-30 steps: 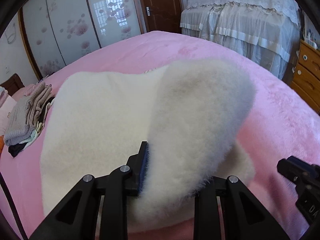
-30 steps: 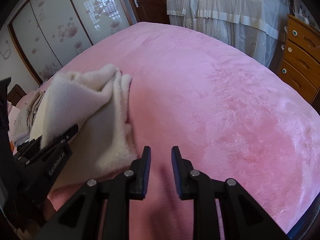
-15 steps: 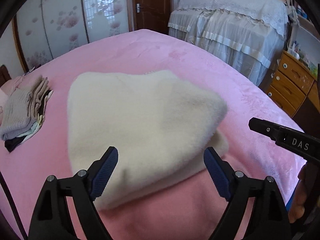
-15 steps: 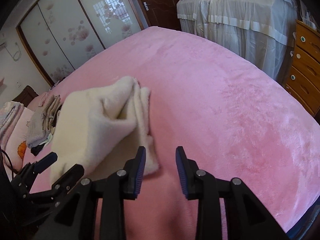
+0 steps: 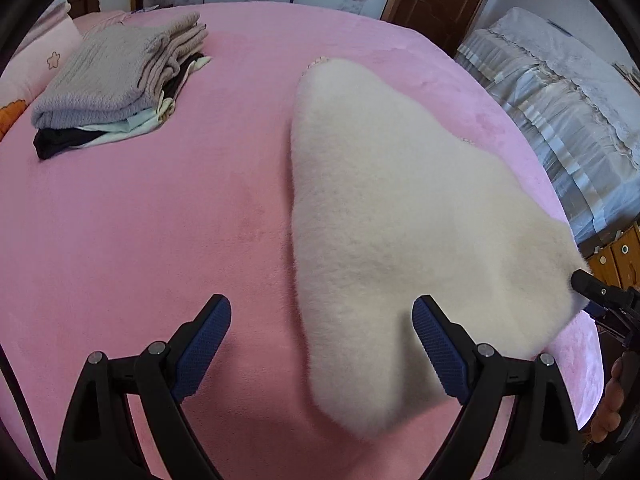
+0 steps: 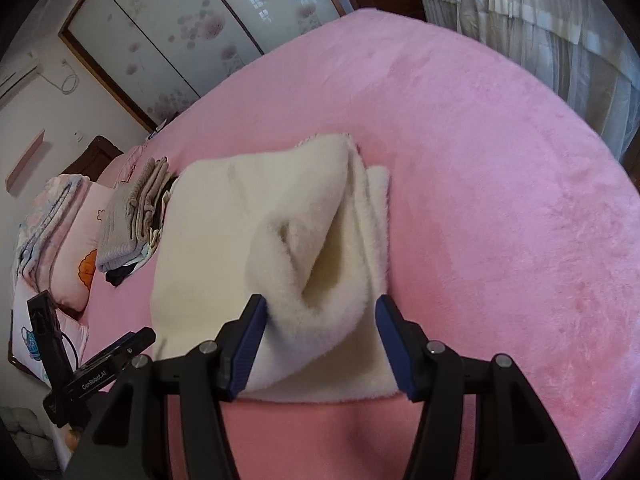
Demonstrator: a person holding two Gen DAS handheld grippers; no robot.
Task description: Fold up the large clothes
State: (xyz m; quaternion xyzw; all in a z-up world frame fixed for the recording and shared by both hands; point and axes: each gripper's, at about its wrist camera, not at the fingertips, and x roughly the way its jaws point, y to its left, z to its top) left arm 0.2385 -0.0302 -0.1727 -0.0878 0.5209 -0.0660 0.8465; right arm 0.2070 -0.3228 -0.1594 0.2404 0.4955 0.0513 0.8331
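Observation:
A cream fluffy garment (image 5: 400,220) lies folded on the pink bed (image 5: 160,220). My left gripper (image 5: 320,316) hovers over its near left edge, jaws wide and still opening; the pads touch nothing. In the right wrist view the same garment (image 6: 224,220) has a loose rolled fold (image 6: 304,264) at its near end. My right gripper (image 6: 320,308) straddles that fold with its jaws opening. The fluff lies between the pads, brushing the left one, and is not squeezed.
A stack of folded clothes (image 5: 120,76) sits at the far left of the bed, with pillows (image 6: 68,240) beyond it. A second bed with a white cover (image 5: 560,120) and a wooden dresser (image 5: 616,256) stand to the right. A hand (image 5: 616,400) shows at the right edge.
My left gripper let go of the lifted flap, which dropped flat, then opened wide and swung left. My right gripper opened and moved from bare bed onto the garment's near fold.

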